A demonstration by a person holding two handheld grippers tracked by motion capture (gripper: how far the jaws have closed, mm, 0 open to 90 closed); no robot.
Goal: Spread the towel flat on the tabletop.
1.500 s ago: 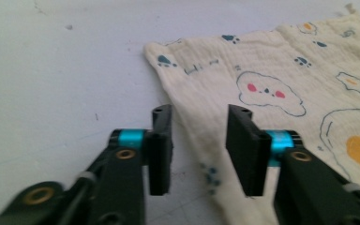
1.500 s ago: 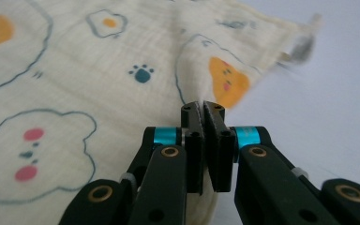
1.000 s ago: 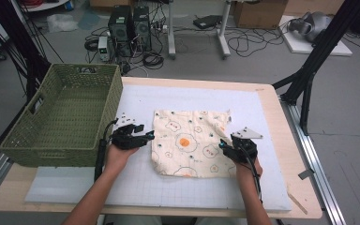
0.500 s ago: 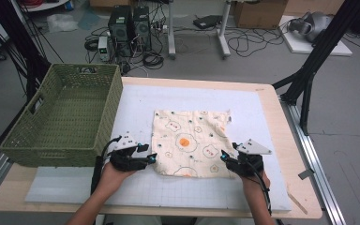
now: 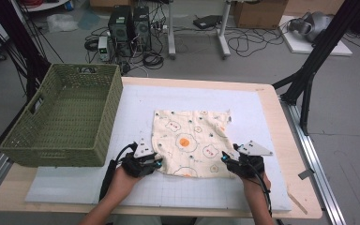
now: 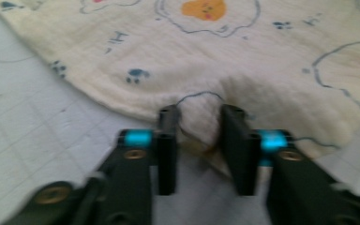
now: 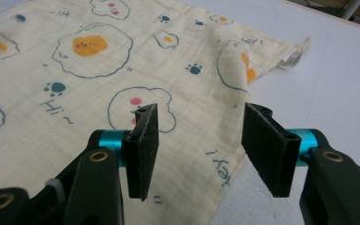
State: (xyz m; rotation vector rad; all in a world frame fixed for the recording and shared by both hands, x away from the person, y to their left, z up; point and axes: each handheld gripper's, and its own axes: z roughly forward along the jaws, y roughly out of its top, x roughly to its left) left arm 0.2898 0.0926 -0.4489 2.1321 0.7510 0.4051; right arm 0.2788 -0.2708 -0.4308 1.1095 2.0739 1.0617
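High view: cloth [image 5: 191, 143] lies flat on the white mat [image 5: 136, 112] mid-counter [image 5: 281, 131], fried-egg and paw print up. Your left claw [image 5: 158, 162] sits at the cloth's near-left corner, tips touching the edge. Your right claw [image 5: 224, 157] sits at the near-right corner, tips at the cloth's edge. Green basket [image 5: 61, 119] stands on the counter's left part, well apart from the cloth; nothing seen inside it. Both forearms come in from the bottom edge, cables trailing back along them.

Left gripper view: your left claw [image 6: 199, 129] has just been closing and now pinches a fold of the cloth [image 6: 243, 61]. Fabric bunches up into a small ridge between the 2 jaws, right at the hem. Rest of the cloth spreads away ahead, mat [image 6: 37, 136] w/ grid lines to the left. Picture a bit blurred.

Right gripper view: your right claw [image 7: 199, 126] is spread, jaws standing apart over the cloth [image 7: 98, 84] corner area. Pads not pressing on the fabric; one jaw is over the cloth, the other over bare mat [image 7: 337, 65] just past the hem. Can't tell if the tips touch the surface. Far corner of the cloth shows a small tag [image 7: 291, 55], w/ a slight wrinkle near it.
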